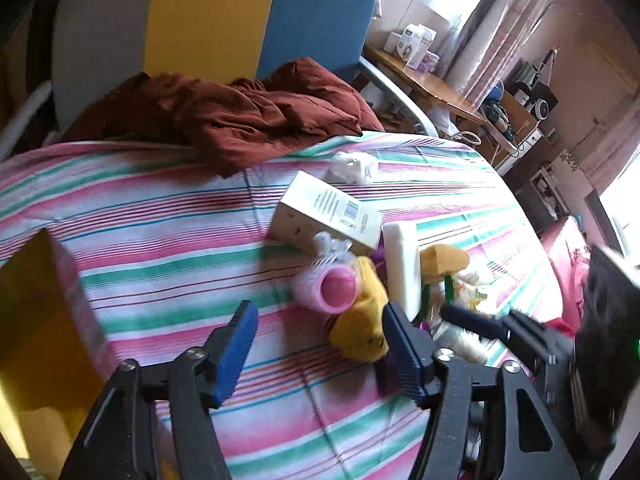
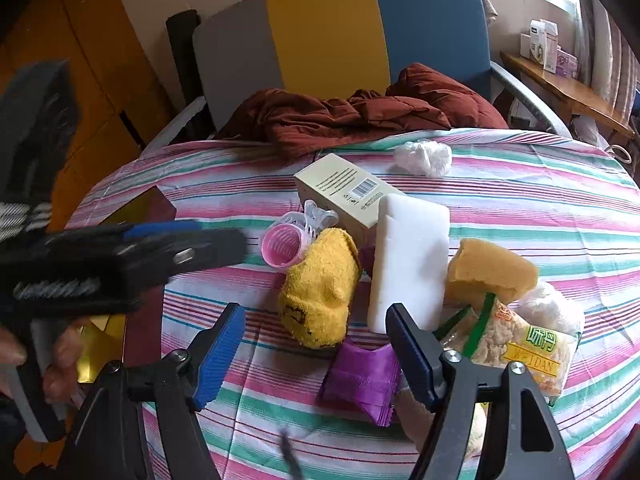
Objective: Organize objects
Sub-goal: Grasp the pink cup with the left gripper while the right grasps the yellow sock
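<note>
The striped tabletop [image 2: 520,208] carries the whole pile, bunched toward its near middle, with a dark red cloth [image 2: 360,120] heaped at the far edge against the chair. At the left edge of the cloth sits an open box [image 1: 44,320] with a gold inside, a likely place for things to go, though that is a guess.

Within the pile, the cream carton [image 2: 348,192] lies farthest back, its long axis slanting from far left to near right. In front of it stands the white block [image 2: 408,264], long axis running away from the camera. To its right are the sponge [image 2: 488,272] and the snack bag [image 2: 516,348]; to its left the yellow sock [image 2: 320,292], which runs near-to-far and touches the pink cup [image 2: 282,246] at its far end. A purple packet [image 2: 364,380] lies nearest.

The right claw [image 2: 316,356] is wide open and holds nothing; the sock and packet lie between its fingers' line, straight ahead and close. It is the nearer one to the pile's centre.

The left claw [image 1: 320,352] is also wide open and empty, coming from the left side, with the sock's toe just by its right finger and the cup ahead.
</note>
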`<state>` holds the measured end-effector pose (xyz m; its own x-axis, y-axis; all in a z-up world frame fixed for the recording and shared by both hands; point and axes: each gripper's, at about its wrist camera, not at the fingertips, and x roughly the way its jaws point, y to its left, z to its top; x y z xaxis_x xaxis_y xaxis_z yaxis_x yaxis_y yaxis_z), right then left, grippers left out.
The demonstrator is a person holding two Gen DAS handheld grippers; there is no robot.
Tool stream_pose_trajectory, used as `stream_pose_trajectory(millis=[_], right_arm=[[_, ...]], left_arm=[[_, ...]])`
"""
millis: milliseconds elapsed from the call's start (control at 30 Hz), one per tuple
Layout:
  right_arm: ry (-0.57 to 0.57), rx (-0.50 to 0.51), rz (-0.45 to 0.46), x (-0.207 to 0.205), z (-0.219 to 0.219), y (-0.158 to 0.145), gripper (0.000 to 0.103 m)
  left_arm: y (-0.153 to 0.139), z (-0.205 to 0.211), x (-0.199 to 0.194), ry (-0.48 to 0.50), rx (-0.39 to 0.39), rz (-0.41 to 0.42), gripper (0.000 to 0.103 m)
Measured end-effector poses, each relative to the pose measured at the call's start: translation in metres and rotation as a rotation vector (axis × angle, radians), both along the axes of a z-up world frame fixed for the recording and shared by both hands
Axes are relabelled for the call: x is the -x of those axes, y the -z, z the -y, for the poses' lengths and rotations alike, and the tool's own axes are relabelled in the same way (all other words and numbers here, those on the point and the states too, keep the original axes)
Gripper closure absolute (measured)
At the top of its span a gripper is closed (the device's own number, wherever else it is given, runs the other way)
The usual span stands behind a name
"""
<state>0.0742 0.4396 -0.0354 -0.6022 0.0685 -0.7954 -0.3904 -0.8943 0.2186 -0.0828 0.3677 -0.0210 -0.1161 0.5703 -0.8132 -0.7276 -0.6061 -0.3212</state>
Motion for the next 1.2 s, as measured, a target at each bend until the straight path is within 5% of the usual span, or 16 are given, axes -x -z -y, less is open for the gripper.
stream_pose_trajectory(millis=[200, 300, 467, 767, 1033, 1200], right_arm=[[-0.018, 0.004, 0.015, 0.004, 0.002, 0.004, 0.029], [-0.031, 0.006, 0.023, 0.007, 0.005, 0.006, 0.029], [-0.057, 0.008, 0.04, 0.018, 0.009, 0.013, 0.033], [-0.043, -0.022, 0.076, 0.045, 0.005, 0.027, 0.037], [-0.115, -0.039, 0.122, 0.059, 0.01, 0.04, 0.071], [-0.08, -0.03, 0.087, 0.047, 0.001, 0.029, 0.077]], left_arm=[[0.02, -0.034, 0.015, 0.013, 0.019, 0.081, 0.036], [0.036, -0.039, 0.025, 0.022, 0.032, 0.136, 0.06], [0.046, -0.016, 0.04, -0.013, -0.059, 0.25, 0.061], [0.047, 0.0, 0.047, -0.025, -0.101, 0.271, 0.061], [0.048, 0.001, 0.048, -0.019, -0.108, 0.263, 0.061], [0.047, 0.001, 0.05, -0.04, -0.114, 0.26, 0.062]])
